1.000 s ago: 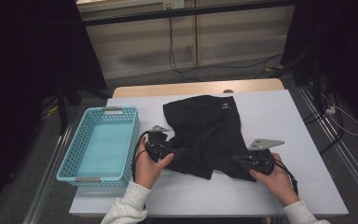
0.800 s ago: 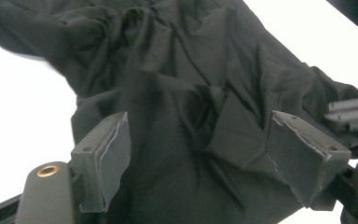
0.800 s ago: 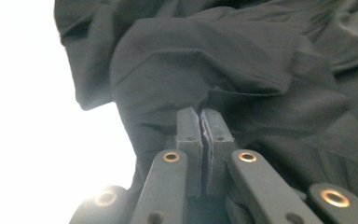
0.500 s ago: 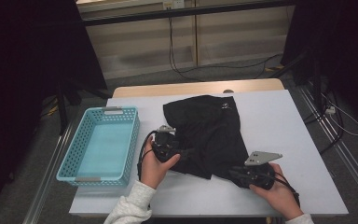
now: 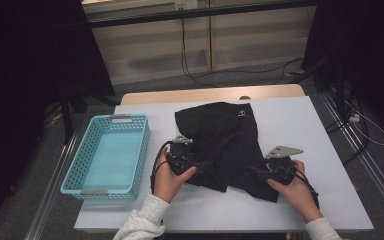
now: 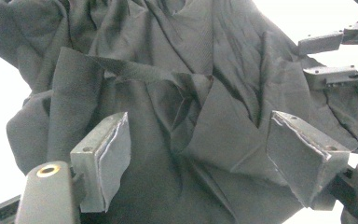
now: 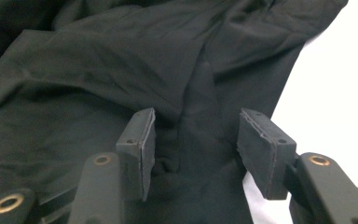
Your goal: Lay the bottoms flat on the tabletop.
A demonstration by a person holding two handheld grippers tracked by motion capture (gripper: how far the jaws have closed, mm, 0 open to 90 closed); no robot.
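Black cloth (image 5: 227,145), a crumpled garment, lies on the white table (image 5: 300,120), at three o'clock from the blue basket (image 5: 107,152). Left gripper (image 5: 196,165) sits at the cloth's nine o'clock edge, jaws spread wide, fabric lying between the pads (image 6: 109,154) unpinched. Right gripper (image 5: 256,171) rests at the cloth's five o'clock corner; its jaws have just been opening, cloth loose between them (image 7: 193,140).

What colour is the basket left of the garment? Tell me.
Light blue; the basket shows best in the high view.
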